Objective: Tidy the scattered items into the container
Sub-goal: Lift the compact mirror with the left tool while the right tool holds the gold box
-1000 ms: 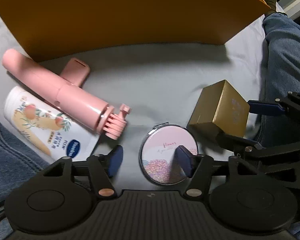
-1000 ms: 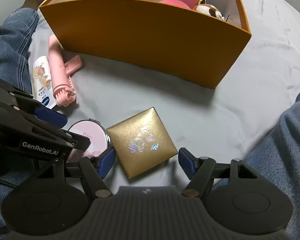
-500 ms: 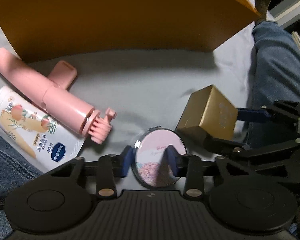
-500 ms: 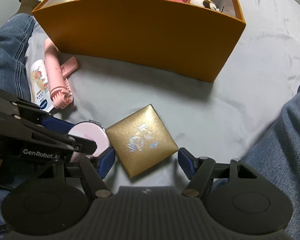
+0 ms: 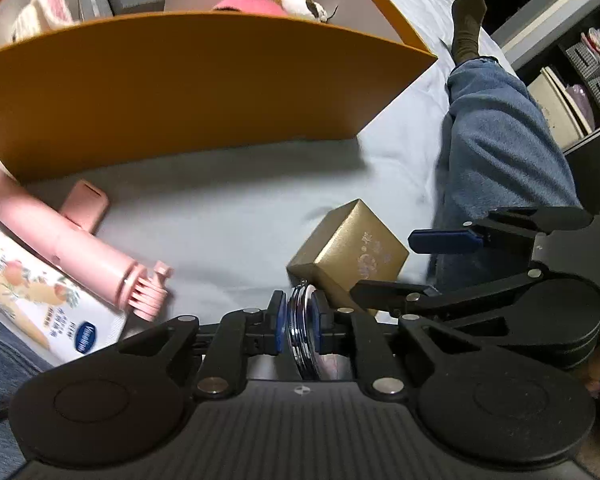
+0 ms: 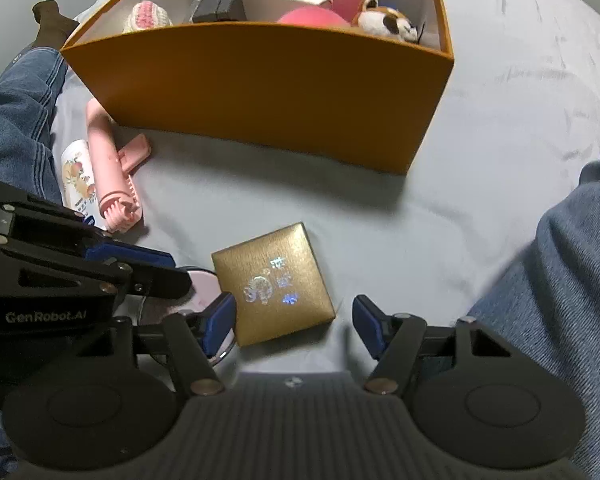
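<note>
Pink compact mirror (image 5: 302, 332) | edge-on, clamped between left gripper (image 5: 299, 322) fingers (image 5: 278, 322)

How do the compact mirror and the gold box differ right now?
The compact mirror is round, thin and chrome-edged with a pink lid; the gold box is square and thick. The mirror is clamped on edge in the left hand-held gripper; the box lies flat on the sheet, untouched between the closing jaws of the right hand-held gripper. Both are outside the orange container.
</note>
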### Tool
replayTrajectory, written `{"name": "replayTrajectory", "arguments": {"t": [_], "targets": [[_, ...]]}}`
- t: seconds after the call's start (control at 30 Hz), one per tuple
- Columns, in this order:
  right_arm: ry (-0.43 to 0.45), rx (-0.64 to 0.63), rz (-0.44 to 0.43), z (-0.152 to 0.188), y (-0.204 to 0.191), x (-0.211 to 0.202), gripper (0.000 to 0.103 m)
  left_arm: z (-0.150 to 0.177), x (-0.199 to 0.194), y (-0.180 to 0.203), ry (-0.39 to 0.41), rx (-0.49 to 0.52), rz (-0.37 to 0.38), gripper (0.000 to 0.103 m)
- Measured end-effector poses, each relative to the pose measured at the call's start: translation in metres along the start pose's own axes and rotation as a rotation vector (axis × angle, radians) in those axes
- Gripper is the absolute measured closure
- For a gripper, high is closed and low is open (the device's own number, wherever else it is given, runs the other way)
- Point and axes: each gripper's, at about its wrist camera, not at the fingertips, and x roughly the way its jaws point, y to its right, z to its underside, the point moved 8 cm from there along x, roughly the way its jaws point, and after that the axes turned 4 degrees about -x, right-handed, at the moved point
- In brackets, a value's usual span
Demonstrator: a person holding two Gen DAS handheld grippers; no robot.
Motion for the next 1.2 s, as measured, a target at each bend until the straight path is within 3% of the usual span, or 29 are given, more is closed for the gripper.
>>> {"name": "replayTrajectory", "arguments": {"t": [0.33, 0.77, 0.87, 1.0, 1.2], "targets": [[-0.005, 0.006, -0.014, 0.005, 0.004, 0.001, 0.036, 0.002, 0.015, 0.006, -0.059, -0.046, 0.036, 0.089], [-0.030, -0.004, -0.017, 0.017, 0.002, 0.004, 0.032, 0.012, 0.033, 0.007, -0.118, 0.033, -0.110, 0.080], [-0.030, -0.015, -0.013, 0.019, 0.000, 0.006, 0.031, 0.016, 0.039, 0.003, -0.158, 0.029, -0.124, 0.071], [-0.026, 0.005, -0.023, 0.021, 0.004, 0.004, 0.030, 0.018, 0.043, -0.003, -0.177, 0.006, -0.138, 0.052], [-0.023, 0.011, -0.030, 0.022, 0.007, 0.004, 0.030, 0.019, 0.043, -0.002, -0.185, -0.013, -0.136, 0.049]]}}
